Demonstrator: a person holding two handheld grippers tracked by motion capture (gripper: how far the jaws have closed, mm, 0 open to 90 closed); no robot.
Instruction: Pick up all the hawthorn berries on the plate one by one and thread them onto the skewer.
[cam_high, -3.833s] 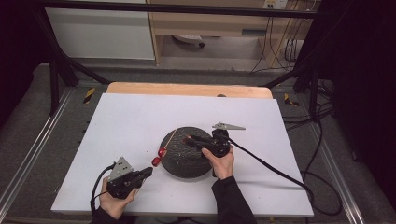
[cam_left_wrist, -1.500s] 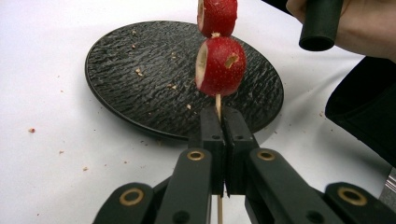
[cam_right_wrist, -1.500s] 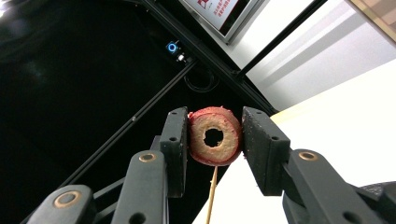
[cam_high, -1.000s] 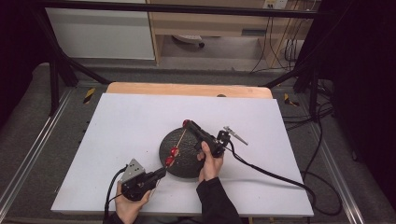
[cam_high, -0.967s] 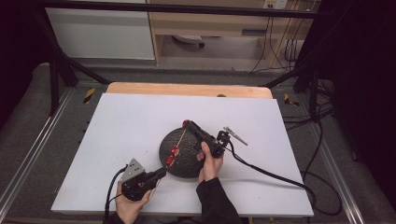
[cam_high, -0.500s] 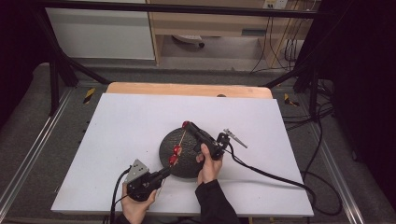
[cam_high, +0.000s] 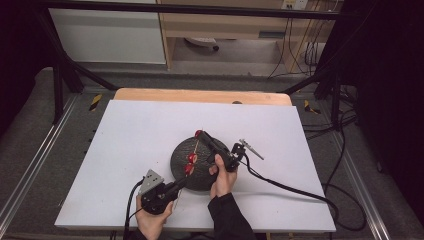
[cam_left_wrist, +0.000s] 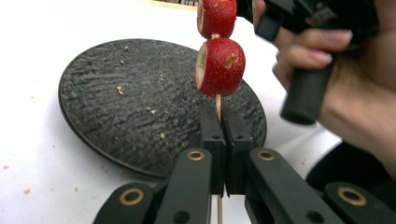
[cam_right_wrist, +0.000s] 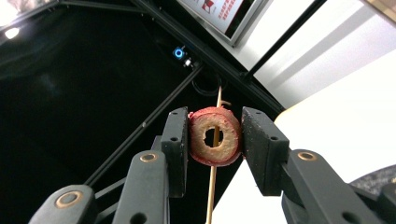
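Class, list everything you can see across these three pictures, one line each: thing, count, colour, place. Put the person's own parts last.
Skewer: one, pale wood, upright in the left claw, over the plate.
Fruit pieces on skewer: two, red, threaded one above the other.
Cored fruit piece: one, red skin, pale flesh, between the right claw's pads, skewer seen through its hole.
Plate: one, black, round, textured, with crumbs, near mid-table.
Table: one, white top, wooden far edge.
Left claw: one, black, shut on the skewer.
Right claw: one, black, shut on the cored fruit piece.
Hands: two, at the table's near edge.
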